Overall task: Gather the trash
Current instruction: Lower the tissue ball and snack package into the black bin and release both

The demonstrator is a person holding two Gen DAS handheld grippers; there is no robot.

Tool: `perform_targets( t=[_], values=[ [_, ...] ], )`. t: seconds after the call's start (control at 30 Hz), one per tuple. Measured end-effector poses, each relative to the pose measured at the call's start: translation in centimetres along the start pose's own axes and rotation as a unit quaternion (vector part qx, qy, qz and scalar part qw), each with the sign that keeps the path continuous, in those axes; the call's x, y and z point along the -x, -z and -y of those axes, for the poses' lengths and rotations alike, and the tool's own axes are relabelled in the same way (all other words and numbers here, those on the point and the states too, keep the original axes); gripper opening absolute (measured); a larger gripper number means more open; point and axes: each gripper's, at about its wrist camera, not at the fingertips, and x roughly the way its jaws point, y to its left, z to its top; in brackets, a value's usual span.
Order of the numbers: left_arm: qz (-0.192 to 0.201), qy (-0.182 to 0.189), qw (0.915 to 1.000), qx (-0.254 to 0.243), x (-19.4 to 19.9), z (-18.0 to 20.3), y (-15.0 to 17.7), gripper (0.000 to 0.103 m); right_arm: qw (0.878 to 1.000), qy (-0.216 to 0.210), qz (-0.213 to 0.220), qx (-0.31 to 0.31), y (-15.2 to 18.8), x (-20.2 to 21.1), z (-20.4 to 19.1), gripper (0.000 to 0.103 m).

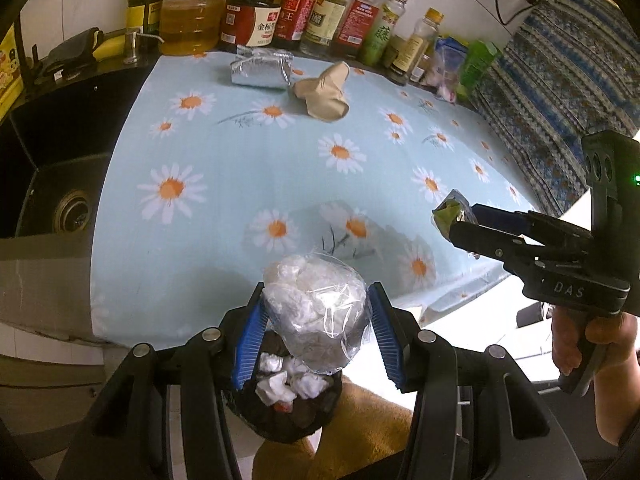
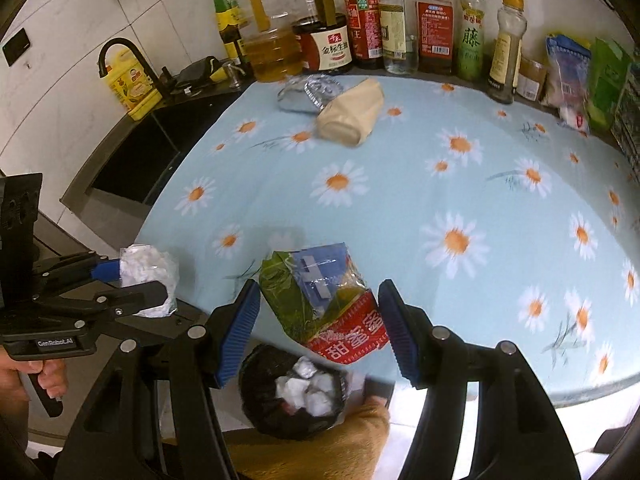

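My left gripper (image 1: 318, 312) is shut on a clear plastic bag of white tissue (image 1: 316, 312), held above a black-lined trash bin (image 1: 288, 412) that holds white crumpled paper. It also shows in the right wrist view (image 2: 150, 286). My right gripper (image 2: 318, 324) is shut on a crumpled snack wrapper (image 2: 320, 300), green, blue and red, above the bin (image 2: 288, 396). The wrapper also shows in the left wrist view (image 1: 450, 212). A silver foil bag (image 1: 260, 68) and a tan paper bag (image 1: 324, 90) lie at the far side of the table.
The table has a light blue daisy cloth (image 1: 248, 152). Several oil and sauce bottles (image 1: 256, 12) line the back wall. A black sink (image 1: 52, 184) lies to the left. Packets (image 2: 572, 72) stand at the back right. A patterned cloth (image 1: 560, 92) hangs on the right.
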Motion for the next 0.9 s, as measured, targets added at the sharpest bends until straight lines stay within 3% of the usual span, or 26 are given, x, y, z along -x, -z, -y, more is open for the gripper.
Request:
perform_targets(
  t=[0.43,0.9],
  values=[
    [-0.039,0.015,0.9991,0.001,-0.5,-0.9,5.0,0.048,0.998,-0.030,-0.045,-0.032,6.1,-1.8,-3.7,0.061],
    [-0.107,0.017,0.9938,0.022,-4.3,-2.2,9.7,0.048,0.991,-0.044,-0.105,-0.067,10.3,-5.3,-3.2,0.061]
  ],
)
